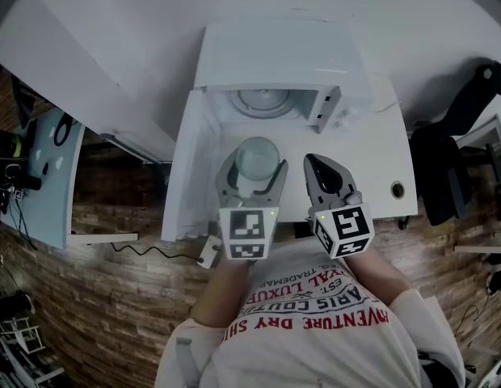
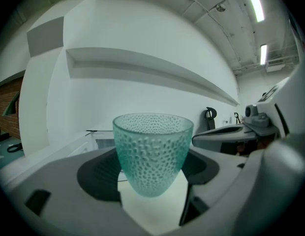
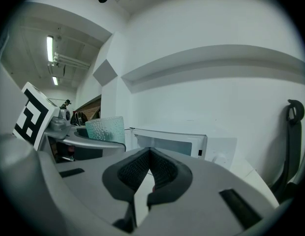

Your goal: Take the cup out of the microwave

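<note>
One dimpled teal glass cup point(image 2: 152, 149), grasped by the left gripper point(image 2: 152, 171) before the white microwave point(image 1: 271, 59); right gripper point(image 3: 150, 156) clenched empty; round turntable point(image 1: 263, 101) shows only in head view.

Cup point(image 2: 151, 154): translucent teal, glass-like, its wall pebbled with small dimples. Left gripper point(image 1: 255, 166): matt grey plastic fingers point(image 2: 49, 176) with black ribbed pads point(image 2: 96, 176). Microwave point(image 1: 275, 55): smooth white casing. Surface point(image 1: 392, 152): smooth, white. Floor point(image 1: 113, 297): wood-look planks.

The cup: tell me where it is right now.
In the head view the cup sits at centre, gripped by the left gripper in front of the open microwave, with the shut right gripper beside it on the right.
</note>
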Demonstrator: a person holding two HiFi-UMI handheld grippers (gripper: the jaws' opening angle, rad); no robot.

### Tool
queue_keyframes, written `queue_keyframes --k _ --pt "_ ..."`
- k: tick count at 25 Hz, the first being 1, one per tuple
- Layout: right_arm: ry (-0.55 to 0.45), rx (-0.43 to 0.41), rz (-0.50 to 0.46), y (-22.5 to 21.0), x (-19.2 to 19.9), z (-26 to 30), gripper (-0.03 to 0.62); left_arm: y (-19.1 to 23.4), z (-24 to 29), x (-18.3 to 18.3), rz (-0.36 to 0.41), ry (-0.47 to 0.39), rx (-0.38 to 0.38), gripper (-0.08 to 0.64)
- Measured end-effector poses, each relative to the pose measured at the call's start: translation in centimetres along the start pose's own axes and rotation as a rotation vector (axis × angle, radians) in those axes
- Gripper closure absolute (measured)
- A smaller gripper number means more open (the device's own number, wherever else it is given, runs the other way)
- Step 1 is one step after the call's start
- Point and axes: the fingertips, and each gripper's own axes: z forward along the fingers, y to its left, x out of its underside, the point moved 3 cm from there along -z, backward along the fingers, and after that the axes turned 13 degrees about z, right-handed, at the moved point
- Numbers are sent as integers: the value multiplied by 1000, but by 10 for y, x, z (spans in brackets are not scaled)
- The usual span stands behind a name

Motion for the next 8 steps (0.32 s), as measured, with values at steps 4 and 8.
queue_keyframes --k 4,8 --pt "23 13 -11 0 7 0 588 -1 -1 4 -8 3 4 195" --pt "26 19 -10 1 7 0 588 1 -5 3 8 -9 -7 195"
